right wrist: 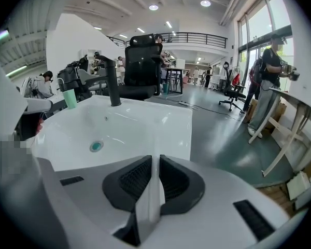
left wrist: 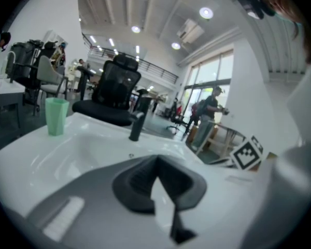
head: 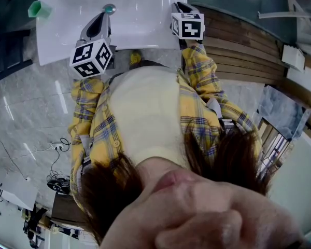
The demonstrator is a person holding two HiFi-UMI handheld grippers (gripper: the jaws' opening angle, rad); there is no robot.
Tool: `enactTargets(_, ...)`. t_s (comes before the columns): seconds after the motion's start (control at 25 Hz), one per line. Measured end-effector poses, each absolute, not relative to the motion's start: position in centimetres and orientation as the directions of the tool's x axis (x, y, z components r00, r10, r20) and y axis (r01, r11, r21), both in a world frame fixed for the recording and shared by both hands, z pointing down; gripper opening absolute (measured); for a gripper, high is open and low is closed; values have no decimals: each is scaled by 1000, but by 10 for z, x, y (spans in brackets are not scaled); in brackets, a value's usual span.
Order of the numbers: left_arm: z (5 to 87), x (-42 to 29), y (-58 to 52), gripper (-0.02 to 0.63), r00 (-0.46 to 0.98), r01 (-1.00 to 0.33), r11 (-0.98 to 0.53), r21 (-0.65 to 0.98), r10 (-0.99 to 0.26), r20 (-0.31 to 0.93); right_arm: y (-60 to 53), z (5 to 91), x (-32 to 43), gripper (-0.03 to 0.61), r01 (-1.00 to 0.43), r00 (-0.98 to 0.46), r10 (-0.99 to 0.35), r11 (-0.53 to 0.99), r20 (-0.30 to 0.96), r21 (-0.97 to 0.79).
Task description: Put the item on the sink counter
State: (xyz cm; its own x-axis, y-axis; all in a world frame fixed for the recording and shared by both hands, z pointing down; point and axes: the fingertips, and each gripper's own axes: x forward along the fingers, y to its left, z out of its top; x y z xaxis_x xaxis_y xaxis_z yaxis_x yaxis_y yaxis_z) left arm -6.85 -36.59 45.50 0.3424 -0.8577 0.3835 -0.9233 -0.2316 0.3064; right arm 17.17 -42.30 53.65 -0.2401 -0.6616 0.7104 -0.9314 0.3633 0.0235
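A green cup (head: 39, 8) stands upright on the left rim of the white sink (head: 145, 30); the left gripper view shows the cup (left wrist: 56, 116) far left, the right gripper view shows it (right wrist: 69, 98) beyond the basin. My left gripper (head: 105, 15) hangs over the sink's near edge, by the drain (head: 109, 8), shut with nothing between its pads (left wrist: 140, 178). My right gripper (head: 178, 6) hovers at the sink's right front corner, also shut and empty (right wrist: 155, 165). A black faucet (right wrist: 112, 82) rises behind the basin. Neither gripper touches the cup.
A wooden slatted platform (head: 243, 51) lies right of the sink. Cables and a power strip (head: 57, 154) trail on the marble floor to the left. A black office chair (right wrist: 142, 66) stands behind the sink, and people stand by a table (right wrist: 295, 108) at the right.
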Motion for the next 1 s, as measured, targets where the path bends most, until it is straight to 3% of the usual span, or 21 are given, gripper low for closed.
enactTargets(1.0, 451, -70, -356, 5, 351, -920, -241, 311, -858, 375, -416, 536, 176, 51, -934, -210, -673, 352, 709, 58)
